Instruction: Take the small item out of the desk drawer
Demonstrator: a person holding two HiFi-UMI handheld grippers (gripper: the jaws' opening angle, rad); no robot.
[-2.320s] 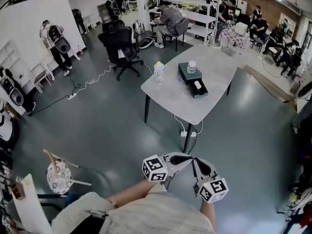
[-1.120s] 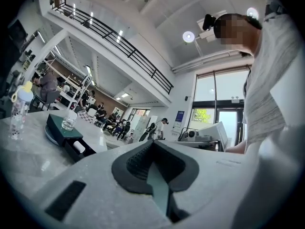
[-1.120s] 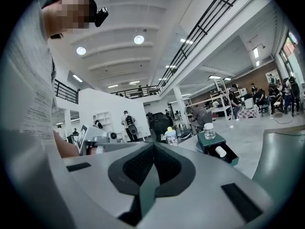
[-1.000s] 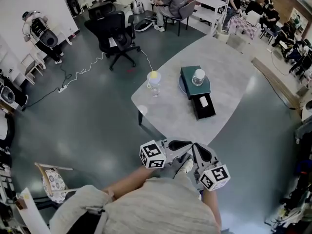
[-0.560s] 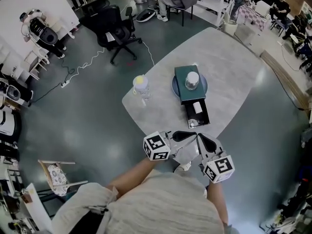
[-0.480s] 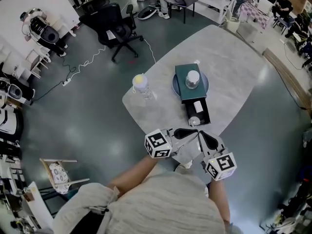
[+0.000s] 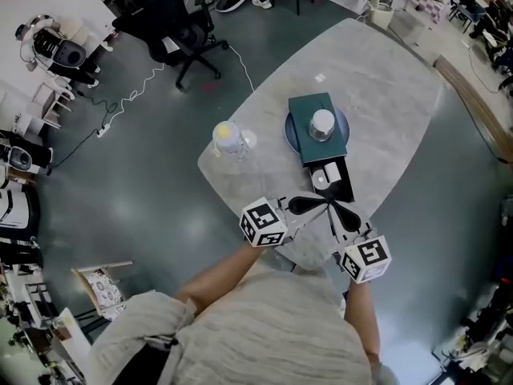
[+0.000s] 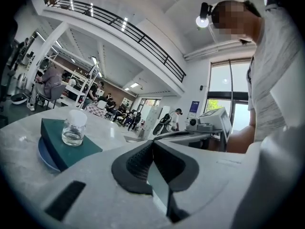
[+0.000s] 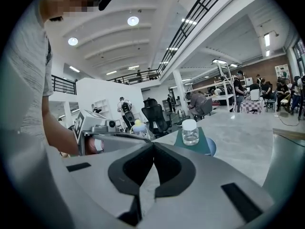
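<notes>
A dark green drawer box stands on a blue plate on the grey table. A clear jar with a white lid sits on top of the box. Its black drawer is pulled out toward me, with small white items inside. My left gripper and right gripper are both shut and empty, tips together just in front of the drawer. The jar and box show beyond each gripper's shut jaws.
A plastic bottle with a yellow cap stands at the table's left edge. A black office chair and floor cables lie beyond the table. A stool is at my left. Several people sit and stand at the back.
The view has closed in on the table. Both grippers, shut throughout, have come from over the floor to the table's near edge, just short of the open drawer.
</notes>
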